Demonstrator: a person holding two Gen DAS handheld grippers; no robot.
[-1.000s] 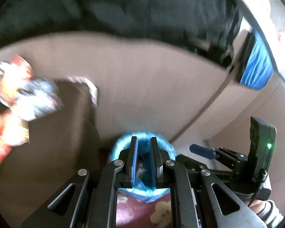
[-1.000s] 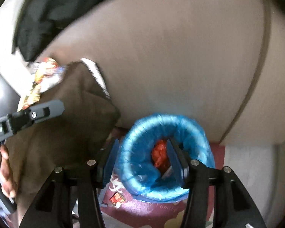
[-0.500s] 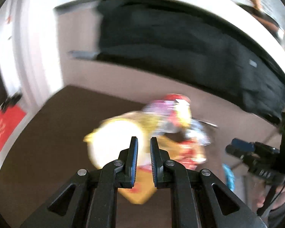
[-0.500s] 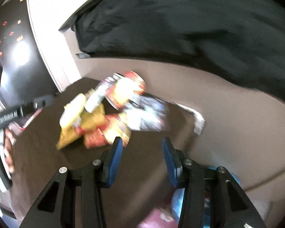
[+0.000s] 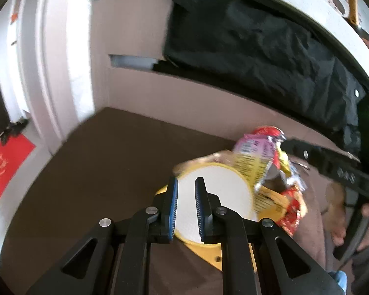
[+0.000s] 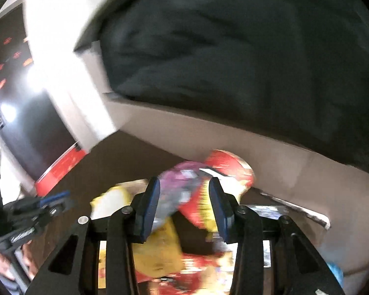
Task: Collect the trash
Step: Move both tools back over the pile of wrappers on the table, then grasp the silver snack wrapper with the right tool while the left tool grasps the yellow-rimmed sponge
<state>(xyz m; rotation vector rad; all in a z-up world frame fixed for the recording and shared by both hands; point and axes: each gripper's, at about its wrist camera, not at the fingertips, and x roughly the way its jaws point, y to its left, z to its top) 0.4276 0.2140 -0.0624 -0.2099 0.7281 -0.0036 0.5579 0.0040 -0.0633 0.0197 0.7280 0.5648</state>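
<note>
The left gripper point(image 5: 185, 198) hovers, fingers narrowly parted and empty, over a yellow-rimmed white lid point(image 5: 214, 196) on the brown table point(image 5: 98, 172). The right gripper point(image 6: 183, 202) gapes wide, empty, above the wrappers point(image 6: 223, 169). Print too blurred to read.

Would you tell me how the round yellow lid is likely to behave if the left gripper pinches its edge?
The lid looks thin and flat, so it is probably light and may flex in a pinch. Its white face looks smooth, so it might slip between the left gripper's pads. Wrappers overlap its far edge, so lifting it would likely drag or shift them.
</note>
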